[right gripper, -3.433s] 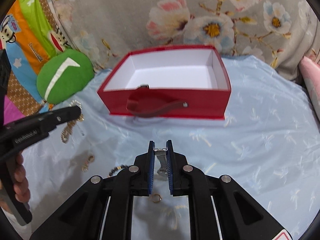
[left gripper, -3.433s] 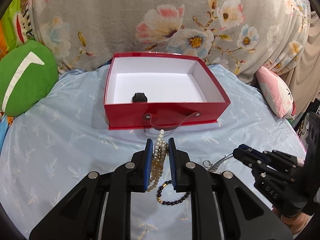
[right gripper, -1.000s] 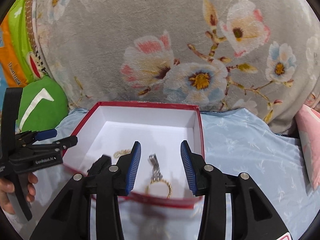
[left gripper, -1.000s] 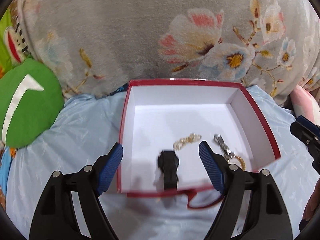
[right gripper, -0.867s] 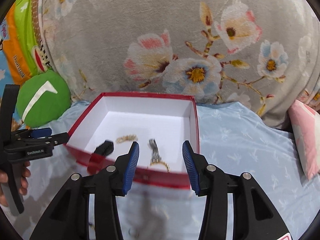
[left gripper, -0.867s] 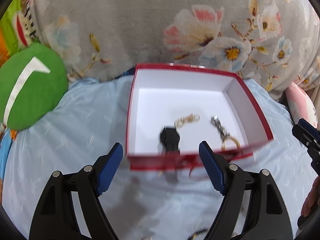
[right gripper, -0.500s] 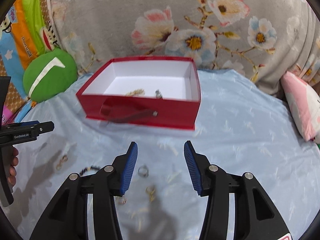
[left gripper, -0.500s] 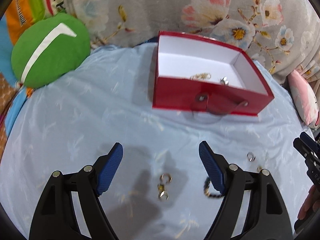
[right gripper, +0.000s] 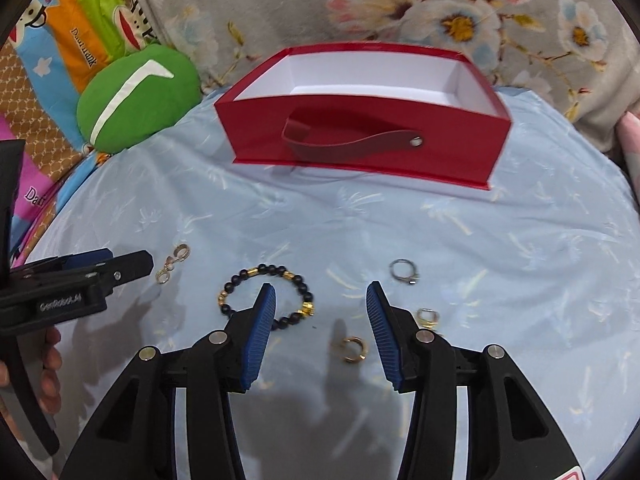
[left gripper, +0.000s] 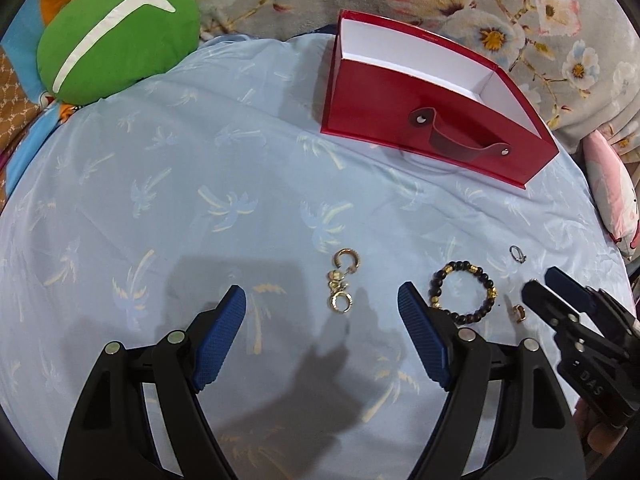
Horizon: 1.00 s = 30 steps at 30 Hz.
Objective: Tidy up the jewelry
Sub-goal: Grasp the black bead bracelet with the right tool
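Note:
A red box (left gripper: 420,104) with a white inside stands open at the back of the blue cloth; it also shows in the right wrist view (right gripper: 360,136). My left gripper (left gripper: 322,304) is open and empty, low over a gold clasp piece (left gripper: 342,280). My right gripper (right gripper: 320,300) is open and empty above a gold hoop (right gripper: 352,349). A black and gold bead bracelet (right gripper: 266,292) lies by its left finger and shows in the left wrist view (left gripper: 464,292). A silver ring (right gripper: 404,270) and a small gold ring (right gripper: 427,316) lie to the right.
A green cushion (left gripper: 112,32) lies at the back left, a pink cushion (left gripper: 612,200) at the right edge. A flowered grey blanket (right gripper: 440,12) rises behind the box. The other gripper shows at the side of each view (left gripper: 580,320) (right gripper: 80,280).
Both grippers have pulled back from above the box and come down low over the cloth in front of it. The jewelry they dropped lies hidden inside the box.

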Available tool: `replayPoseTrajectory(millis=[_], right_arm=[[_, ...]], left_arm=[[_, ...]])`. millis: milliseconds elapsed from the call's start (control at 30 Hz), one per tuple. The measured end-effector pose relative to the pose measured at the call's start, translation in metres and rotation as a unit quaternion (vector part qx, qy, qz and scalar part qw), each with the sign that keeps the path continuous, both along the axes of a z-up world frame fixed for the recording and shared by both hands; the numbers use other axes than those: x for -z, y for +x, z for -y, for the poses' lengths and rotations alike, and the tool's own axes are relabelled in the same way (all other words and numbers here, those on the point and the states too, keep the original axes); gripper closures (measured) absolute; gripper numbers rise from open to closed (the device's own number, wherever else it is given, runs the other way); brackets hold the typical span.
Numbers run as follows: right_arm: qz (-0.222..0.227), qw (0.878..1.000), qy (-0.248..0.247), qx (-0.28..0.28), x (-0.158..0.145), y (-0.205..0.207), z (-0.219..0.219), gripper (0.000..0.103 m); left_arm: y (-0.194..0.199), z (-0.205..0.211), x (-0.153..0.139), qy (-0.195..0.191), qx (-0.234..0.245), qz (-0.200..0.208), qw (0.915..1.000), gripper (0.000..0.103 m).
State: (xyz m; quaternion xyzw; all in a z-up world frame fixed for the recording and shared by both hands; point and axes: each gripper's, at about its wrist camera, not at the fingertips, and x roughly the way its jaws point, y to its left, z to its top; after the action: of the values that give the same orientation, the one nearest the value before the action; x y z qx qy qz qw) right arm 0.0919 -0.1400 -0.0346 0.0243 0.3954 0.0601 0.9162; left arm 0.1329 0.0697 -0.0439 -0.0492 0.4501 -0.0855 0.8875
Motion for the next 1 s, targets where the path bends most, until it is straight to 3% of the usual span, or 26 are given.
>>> replayPoseTrajectory(millis=[267, 433, 500, 733, 900, 1000], right_arm=[[-0.036, 0.999, -0.01, -0.007, 0.024, 0.023, -0.018, 0.059], [-0.043, 0.999, -0.024, -0.01, 0.031, 0.021, -0.023, 0.079], [-0.046, 0.999, -0.021, -0.015, 0.03, 0.02, -0.023, 0.093], [-0.044, 0.999, -0.003, -0.008, 0.025, 0.012, -0.015, 0.095], [-0.018, 1.0, 0.008, 0.017, 0.001, -0.004, 0.009, 0.095], [-0.007, 0.999, 0.009, 0.032, -0.011, -0.014, 0.026, 0.095]], left_arm=[[0.0, -0.009, 0.009, -0.004, -0.002, -0.013, 0.9999, 0.027], [-0.002, -0.009, 0.01, -0.005, 0.003, -0.013, 0.9999, 0.027], [-0.002, -0.007, 0.011, -0.006, 0.005, -0.013, 0.9999, 0.027], [-0.005, 0.004, 0.013, -0.004, 0.02, -0.015, 0.9997, 0.027], [-0.004, 0.013, 0.017, -0.002, 0.028, -0.018, 0.9994, 0.027], [-0.002, 0.019, 0.02, -0.002, 0.032, -0.02, 0.9993, 0.034]])
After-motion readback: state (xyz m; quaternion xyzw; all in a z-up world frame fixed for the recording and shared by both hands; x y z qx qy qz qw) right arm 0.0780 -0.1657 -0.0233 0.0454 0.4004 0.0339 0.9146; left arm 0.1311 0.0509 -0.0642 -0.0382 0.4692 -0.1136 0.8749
